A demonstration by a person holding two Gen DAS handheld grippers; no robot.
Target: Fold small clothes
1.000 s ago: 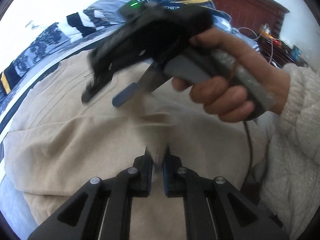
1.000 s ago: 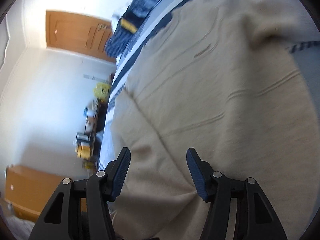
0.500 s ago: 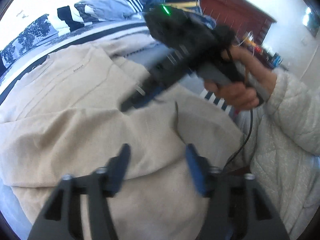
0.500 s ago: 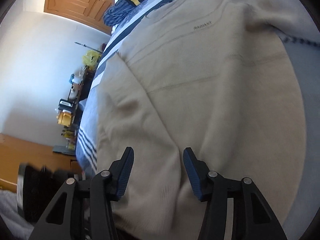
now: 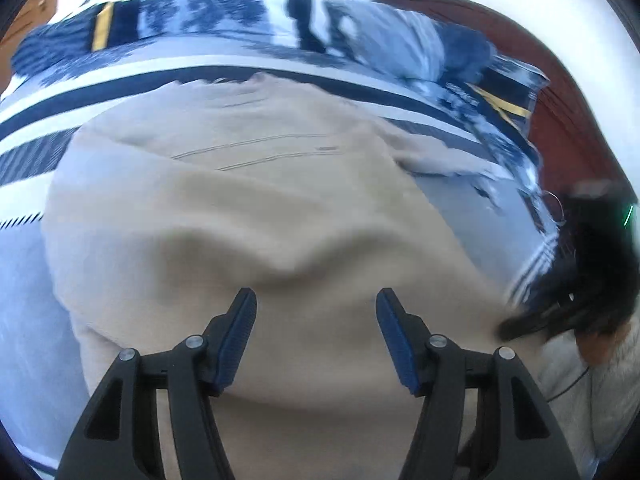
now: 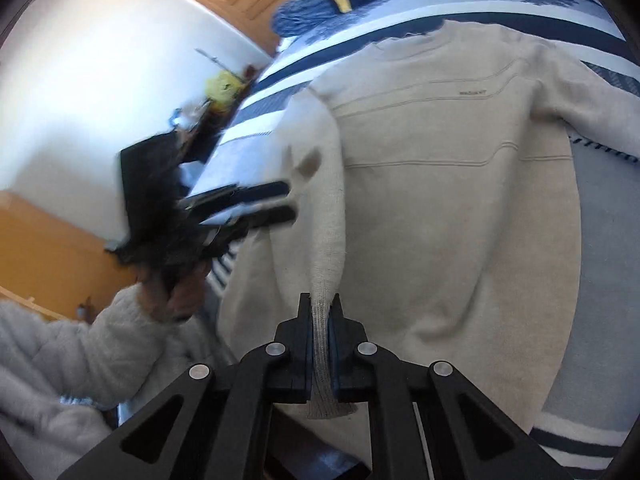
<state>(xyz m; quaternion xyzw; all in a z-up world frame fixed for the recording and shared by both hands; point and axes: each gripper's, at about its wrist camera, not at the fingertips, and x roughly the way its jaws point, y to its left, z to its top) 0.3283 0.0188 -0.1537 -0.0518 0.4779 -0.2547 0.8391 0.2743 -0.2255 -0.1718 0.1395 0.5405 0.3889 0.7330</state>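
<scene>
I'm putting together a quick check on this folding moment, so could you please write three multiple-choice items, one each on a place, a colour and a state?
1. Where does the sweater lie?
A. on a striped bedspread
B. on a bare wooden floor
C. over a chair back

2. What colour is the sweater?
A. navy
B. beige
C. red

3. What is the right gripper doing?
A. standing open above the collar
B. shut on nothing
C. shut on the sleeve cuff

Answers: 1 A, blue and white stripes show around the garment; 2 B, the knit is beige throughout; 3 C, the ribbed cuff is pinched between its pads.
</scene>
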